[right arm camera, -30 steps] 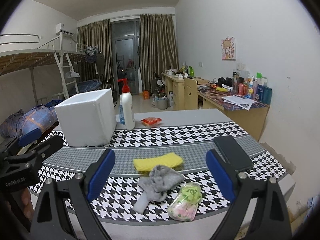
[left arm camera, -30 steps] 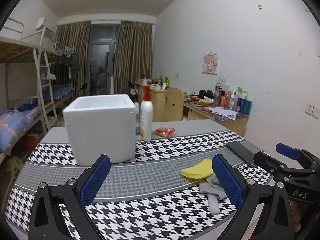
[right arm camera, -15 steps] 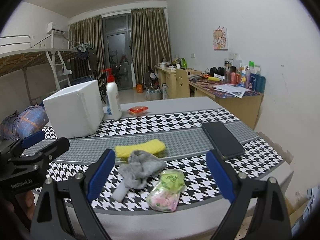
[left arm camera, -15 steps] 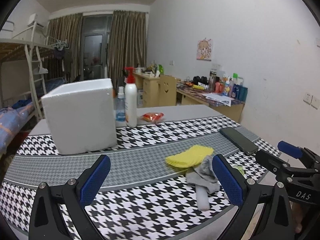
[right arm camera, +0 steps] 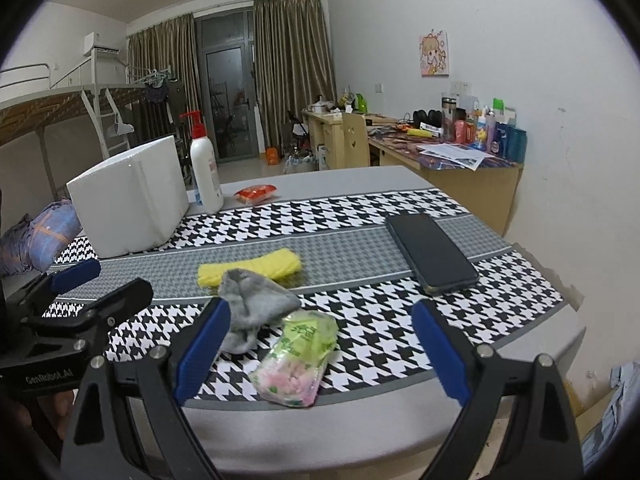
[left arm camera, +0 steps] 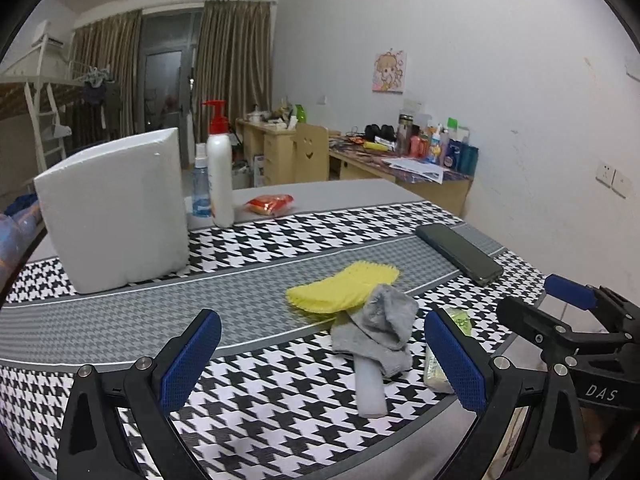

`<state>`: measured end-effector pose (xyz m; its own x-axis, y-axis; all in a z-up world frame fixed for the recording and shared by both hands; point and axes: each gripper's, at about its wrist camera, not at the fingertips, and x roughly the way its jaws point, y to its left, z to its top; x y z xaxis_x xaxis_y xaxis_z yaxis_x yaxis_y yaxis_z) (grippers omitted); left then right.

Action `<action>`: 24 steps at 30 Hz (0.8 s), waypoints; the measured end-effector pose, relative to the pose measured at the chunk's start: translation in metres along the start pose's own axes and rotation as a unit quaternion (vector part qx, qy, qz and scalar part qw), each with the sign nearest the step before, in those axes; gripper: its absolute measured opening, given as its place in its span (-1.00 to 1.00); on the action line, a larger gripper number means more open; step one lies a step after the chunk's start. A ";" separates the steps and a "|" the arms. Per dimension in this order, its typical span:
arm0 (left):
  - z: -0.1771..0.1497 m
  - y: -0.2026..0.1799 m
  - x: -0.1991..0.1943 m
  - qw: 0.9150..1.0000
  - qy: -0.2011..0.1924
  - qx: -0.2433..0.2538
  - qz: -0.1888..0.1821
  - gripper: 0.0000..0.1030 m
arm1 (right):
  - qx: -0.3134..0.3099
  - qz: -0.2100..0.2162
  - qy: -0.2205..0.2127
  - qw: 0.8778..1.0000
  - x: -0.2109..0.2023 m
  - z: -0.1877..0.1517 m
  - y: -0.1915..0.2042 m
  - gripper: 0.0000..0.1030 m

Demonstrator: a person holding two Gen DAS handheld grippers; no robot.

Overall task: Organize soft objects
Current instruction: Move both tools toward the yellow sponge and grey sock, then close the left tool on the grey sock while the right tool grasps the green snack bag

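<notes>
Houndstooth tablecloth (left arm camera: 280, 420) in a dormitory room, both grippers held apart and empty.
Left gripper (left arm camera: 320, 354) and right gripper (right arm camera: 320, 350) hover near a grey sock (right arm camera: 252, 304) overlapping a yellow cloth (right arm camera: 256, 266); a green packet (right arm camera: 296, 356) touches the sock.

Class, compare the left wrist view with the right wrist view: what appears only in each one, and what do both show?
Only the left wrist view shows the small blue spray bottle clearly, and the right tool from the side. Only the right wrist view shows the green snack packet whole, and the left tool from the side. Both show the yellow cloth, the grey sock, the white foam box, the pump bottle, the red packet and the dark phone on the houndstooth tablecloth. Both tools are open and empty.
</notes>
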<state>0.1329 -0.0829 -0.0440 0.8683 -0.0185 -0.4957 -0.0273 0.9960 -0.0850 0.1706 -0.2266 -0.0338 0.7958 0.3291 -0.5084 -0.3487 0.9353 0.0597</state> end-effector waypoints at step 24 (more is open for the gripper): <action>-0.004 -0.014 0.056 0.997 0.074 0.008 -0.036 0.98 | 0.001 0.009 0.055 0.998 0.024 -0.019 -0.017 0.84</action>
<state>0.1800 -0.0988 -0.0744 0.7845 -0.1021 -0.6116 0.0421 0.9928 -0.1118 0.1863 -0.2369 -0.0631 0.7307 0.3291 -0.5981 -0.3609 0.9299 0.0707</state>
